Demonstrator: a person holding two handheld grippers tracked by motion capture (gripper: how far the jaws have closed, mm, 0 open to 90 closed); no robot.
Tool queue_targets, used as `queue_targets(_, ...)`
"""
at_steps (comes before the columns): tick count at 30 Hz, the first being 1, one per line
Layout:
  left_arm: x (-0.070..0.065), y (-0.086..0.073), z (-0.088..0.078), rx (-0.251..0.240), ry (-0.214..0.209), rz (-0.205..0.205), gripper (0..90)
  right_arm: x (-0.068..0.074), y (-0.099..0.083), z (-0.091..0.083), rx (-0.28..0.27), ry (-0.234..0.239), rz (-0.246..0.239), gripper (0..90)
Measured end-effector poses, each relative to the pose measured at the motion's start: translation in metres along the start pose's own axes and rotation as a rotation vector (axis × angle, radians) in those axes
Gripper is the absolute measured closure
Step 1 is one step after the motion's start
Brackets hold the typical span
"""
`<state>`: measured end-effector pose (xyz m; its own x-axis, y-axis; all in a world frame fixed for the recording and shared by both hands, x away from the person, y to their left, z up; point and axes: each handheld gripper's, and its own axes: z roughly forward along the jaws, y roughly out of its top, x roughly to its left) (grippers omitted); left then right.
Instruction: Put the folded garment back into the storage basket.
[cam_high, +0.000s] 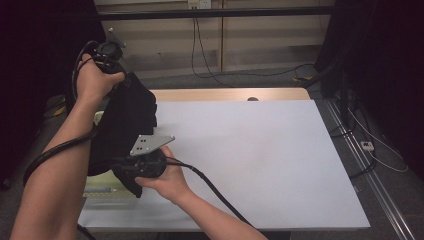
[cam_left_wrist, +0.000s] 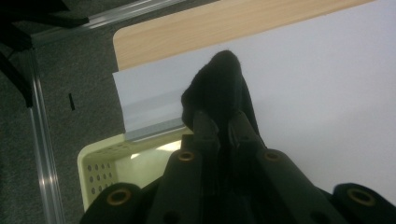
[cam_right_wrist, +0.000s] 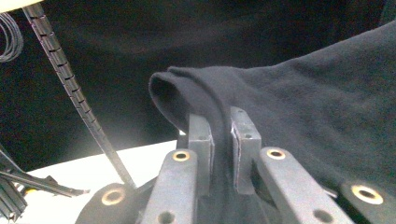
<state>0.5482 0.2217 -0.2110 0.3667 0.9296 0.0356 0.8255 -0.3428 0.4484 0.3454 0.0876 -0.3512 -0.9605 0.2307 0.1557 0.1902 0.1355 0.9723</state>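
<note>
A black cloth garment (cam_high: 127, 117) hangs over the table's left edge, held up between both grippers. My left gripper (cam_high: 121, 74), raised at the upper left, is shut on the garment's upper part. In the left gripper view its jaws (cam_left_wrist: 224, 125) pinch a dark bunch of the cloth (cam_left_wrist: 219, 81). Lower and nearer, my right gripper (cam_high: 127, 172), with its grey plate on top, is shut on the garment's lower edge. In the right gripper view the jaws (cam_right_wrist: 223, 128) clamp a folded hem of the cloth (cam_right_wrist: 299, 98).
A pale yellow perforated basket (cam_left_wrist: 98, 168) sits below the garment beside the table's left edge (cam_high: 100, 191). A white sheet (cam_high: 260, 155) covers the wooden table (cam_high: 225, 94). Cables (cam_high: 372, 147) and a rail lie on the floor at the right.
</note>
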Motion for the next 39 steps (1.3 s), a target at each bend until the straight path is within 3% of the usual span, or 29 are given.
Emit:
queue_targets(6, 0.006, -0.003, 0.000, 0.002, 0.004, -0.014, 84.8, 0.001, 0.001, 0.004, -0.009, 0.016, 0.017, 81.9)
queue_targets(16, 0.014, -0.005, -0.003, -0.002, 0.012, -0.015, 84.9, 0.005, 0.013, 0.011, -0.008, 0.009, -0.015, 81.9)
queue_targets(28, 0.027, -0.012, 0.009, 0.003, -0.003, -0.022, 84.8, 0.005, 0.006, 0.027, 0.012, 0.011, 0.003, 81.8)
queue_targets(39, 0.029, -0.014, 0.014, -0.001, -0.003, -0.022, 84.7, 0.004, 0.002, 0.031, 0.025, 0.011, 0.015, 81.8)
